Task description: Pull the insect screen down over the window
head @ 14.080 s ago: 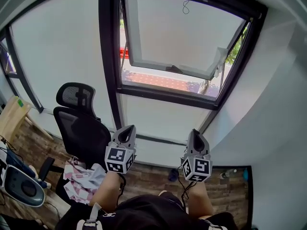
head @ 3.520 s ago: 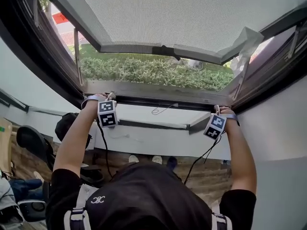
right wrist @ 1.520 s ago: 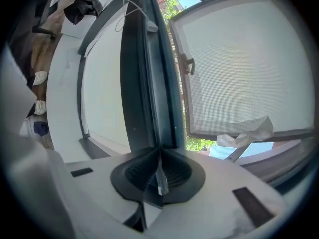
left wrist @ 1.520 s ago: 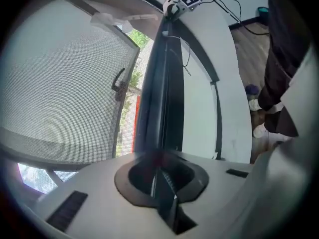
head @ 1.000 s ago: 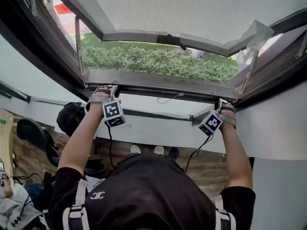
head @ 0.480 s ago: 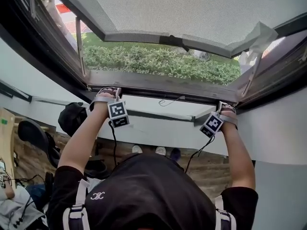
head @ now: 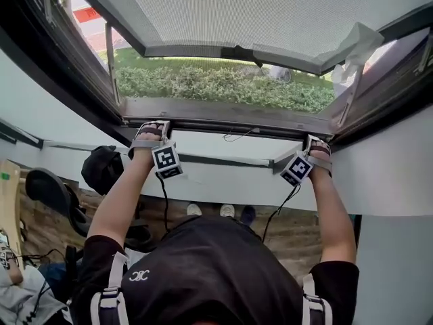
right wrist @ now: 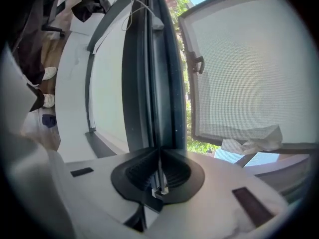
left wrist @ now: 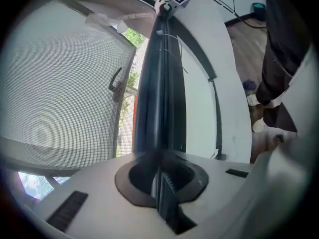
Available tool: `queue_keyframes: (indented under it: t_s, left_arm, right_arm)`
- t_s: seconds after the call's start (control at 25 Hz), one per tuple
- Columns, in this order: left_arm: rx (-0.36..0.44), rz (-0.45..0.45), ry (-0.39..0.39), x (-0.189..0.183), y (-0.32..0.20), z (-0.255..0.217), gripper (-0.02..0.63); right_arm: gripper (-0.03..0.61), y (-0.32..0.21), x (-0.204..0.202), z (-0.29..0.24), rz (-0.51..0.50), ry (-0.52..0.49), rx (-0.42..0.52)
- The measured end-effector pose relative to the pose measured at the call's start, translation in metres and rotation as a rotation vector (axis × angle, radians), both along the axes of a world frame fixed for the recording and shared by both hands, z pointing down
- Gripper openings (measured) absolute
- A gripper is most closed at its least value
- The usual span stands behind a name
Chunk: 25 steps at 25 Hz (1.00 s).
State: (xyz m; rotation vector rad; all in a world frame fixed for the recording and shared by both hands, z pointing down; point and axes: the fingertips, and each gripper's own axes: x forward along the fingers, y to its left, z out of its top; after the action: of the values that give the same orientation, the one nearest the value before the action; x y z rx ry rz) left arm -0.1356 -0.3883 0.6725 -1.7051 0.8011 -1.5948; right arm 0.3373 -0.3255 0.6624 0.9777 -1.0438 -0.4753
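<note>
**Fine-mesh insect screen (head: 237,12) stretched across the dark window frame (head: 47,59), both grippers clenched on its bar.**
The grey woven mesh fills the opening, with the tilted-out sash (head: 203,49) pale behind it. The screen's long, slim, dark pull bar (left wrist: 157,93) lies low along the frame's bottom edge. The left gripper (left wrist: 159,168) has its fingers clamped on the bar's left end, the right gripper (right wrist: 158,176) on its right end. A thin white cord (head: 237,137) dangles mid-bar.
</note>
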Motion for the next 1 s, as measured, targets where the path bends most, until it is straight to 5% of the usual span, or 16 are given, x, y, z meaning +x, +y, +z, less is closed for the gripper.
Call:
queue_keyframes:
  t_s: [0.12,0.32,0.4,0.52,0.68,0.84,1.0]
  left_arm:
    - [-0.001,-0.025,0.007,0.0,0.001,-0.001,0.035]
    - [-0.022,-0.074,0.144,-0.002,0.005,-0.006,0.06]
    - [-0.03,-0.102,0.22,-0.005,0.007,-0.012,0.071]
    - [-0.051,-0.182,0.409,-0.009,0.01,-0.025,0.075]
    - [-0.124,-0.3,0.742,-0.003,0.023,-0.048,0.061]
    - [-0.103,-0.321,1.021,0.015,0.031,-0.09,0.015]
    - [-0.061,-0.333,1.232,0.026,0.039,-0.128,0.014]
  right_arm:
    - [0.031,0.001,0.0,-0.001,0.018,-0.021,0.015]
    - [0.057,0.005,-0.002,-0.001,0.049,-0.134,0.0]
    - [0.123,0.012,-0.005,0.0,0.06,-0.191,-0.013]
    - [0.132,0.022,-0.013,-0.008,0.061,-0.322,0.051]
    - [0.016,0.032,-0.042,-0.049,0.067,-0.657,0.272]
    - [0.007,0.039,-0.084,-0.076,0.074,-1.067,0.374]
    - [0.006,0.039,-0.127,-0.107,0.02,-1.316,0.452]
